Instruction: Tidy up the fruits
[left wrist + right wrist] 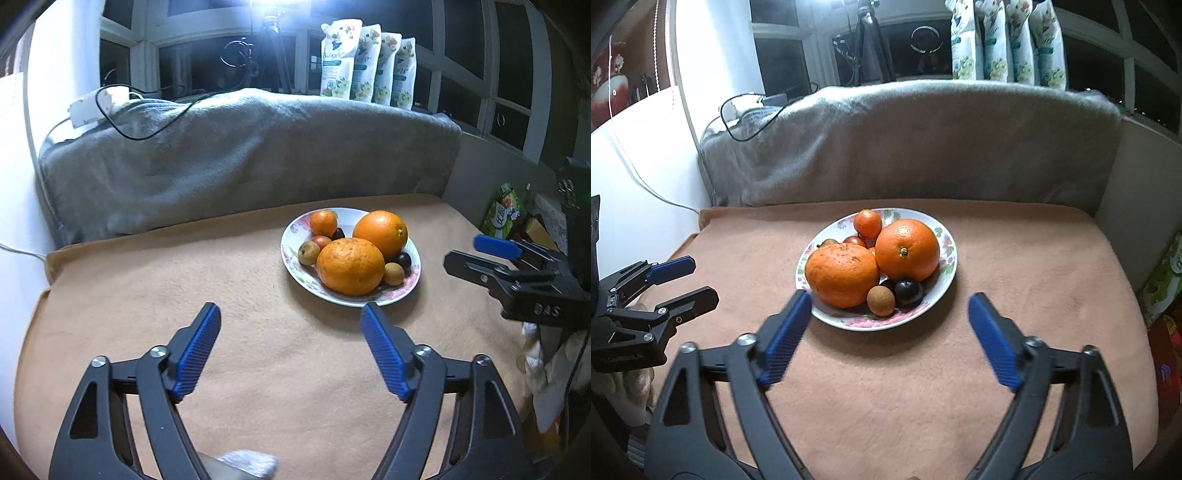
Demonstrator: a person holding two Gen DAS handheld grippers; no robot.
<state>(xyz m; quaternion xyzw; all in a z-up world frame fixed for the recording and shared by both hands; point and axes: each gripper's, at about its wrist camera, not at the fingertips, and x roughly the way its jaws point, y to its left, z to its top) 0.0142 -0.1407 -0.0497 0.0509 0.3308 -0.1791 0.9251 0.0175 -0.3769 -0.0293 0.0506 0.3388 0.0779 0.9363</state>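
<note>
A white flowered plate sits on a tan cloth. It holds two big oranges, a small mandarin, small brown fruits, dark plums and a small red fruit. My left gripper hovers open, near and left of the plate, with nothing between its blue pads. My right gripper stands open in front of the plate, also empty.
A grey blanket rises behind the cloth, with a white power strip and black cable on it. Several printed pouches stand on the sill by a tripod. A green carton and clutter lie off the right edge.
</note>
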